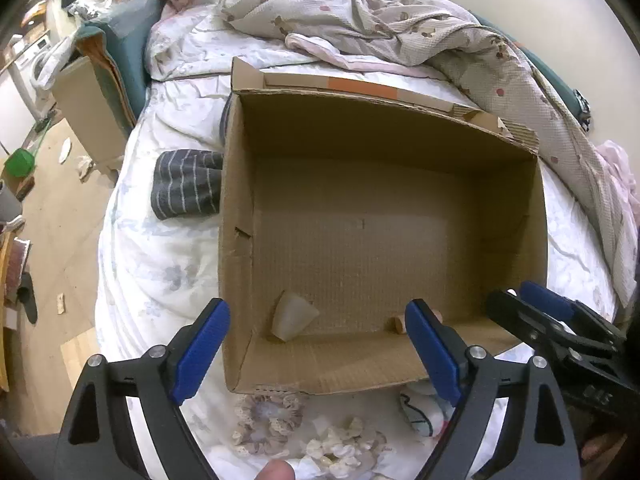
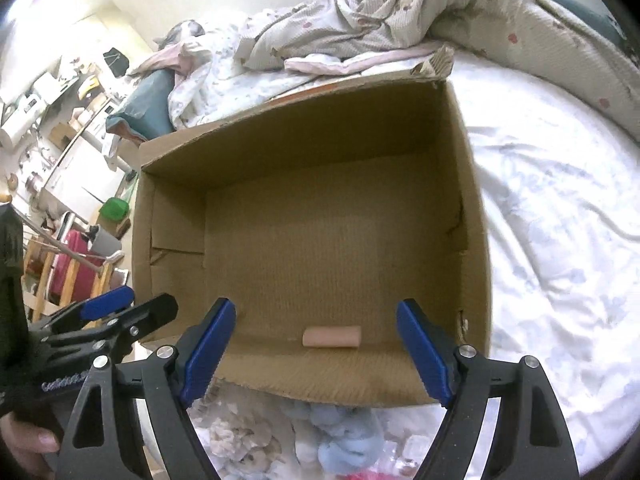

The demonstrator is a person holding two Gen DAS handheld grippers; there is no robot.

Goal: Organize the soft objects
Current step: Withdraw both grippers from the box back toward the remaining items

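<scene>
Cardboard box (image 1: 384, 208) sits open on the bed (image 1: 168, 264), its floor almost bare. Two small items lie against the near wall: a pale translucent cone-shaped piece (image 1: 294, 316) toward the left corner and a pink cylindrical piece (image 2: 331, 337) toward the right.

Left gripper (image 1: 318, 350) hangs over the near edge of the box, fingers wide apart, nothing between them. Right gripper (image 2: 316, 346) hangs beside it over the same edge, fingers likewise wide and empty; the pink piece lies on the box floor below them, not in contact.

Items outstanding, on the bed just outside the near wall: a lace-trimmed scrunchie (image 1: 268, 420), a cream ruffled scrunchie (image 1: 340, 446), a white printed fabric item (image 1: 424, 408) and a blue fluffy item (image 2: 344, 432). A dark striped fabric item (image 1: 188, 184) lies against the left outer wall.

Handling assessment: all appear light, limp and compressible, with no breakage risk. They will likely deform and droop under grip, and a pinch on a frill alone may slip. Take hold across the bunched middle of each, closing well down. The lace may snag on the finger edges.
</scene>
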